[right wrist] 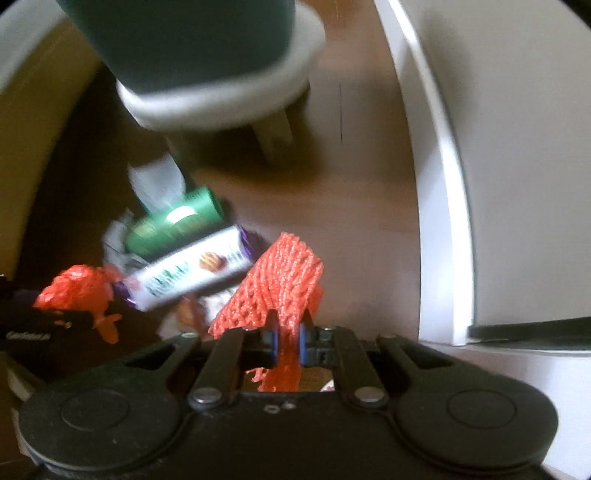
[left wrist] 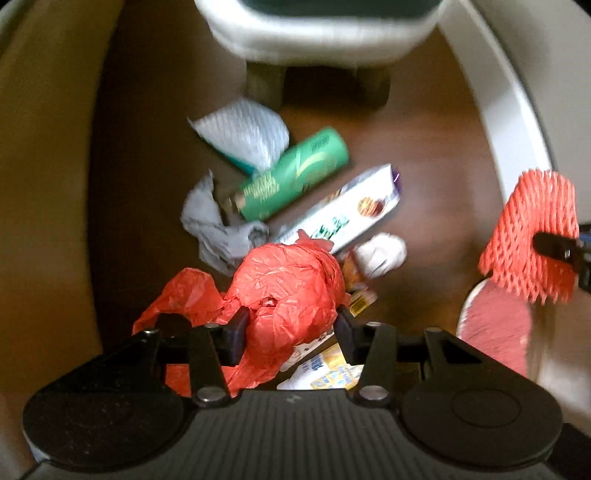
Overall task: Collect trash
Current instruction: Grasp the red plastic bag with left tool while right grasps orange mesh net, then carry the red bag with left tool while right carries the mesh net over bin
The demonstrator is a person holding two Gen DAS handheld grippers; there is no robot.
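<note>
My left gripper is shut on a crumpled red plastic bag, held above a pile of trash on the brown floor. My right gripper is shut on an orange foam fruit net, which also shows at the right edge of the left wrist view. Below lie a green can, a white snack box, grey crumpled paper, a striped white wrapper and a white wad. Yellow-printed wrappers lie under the left gripper.
A white stool with a dark green seat stands beyond the pile on dark legs. A white curved wall or furniture edge runs along the right. A pink-and-white round object sits at lower right.
</note>
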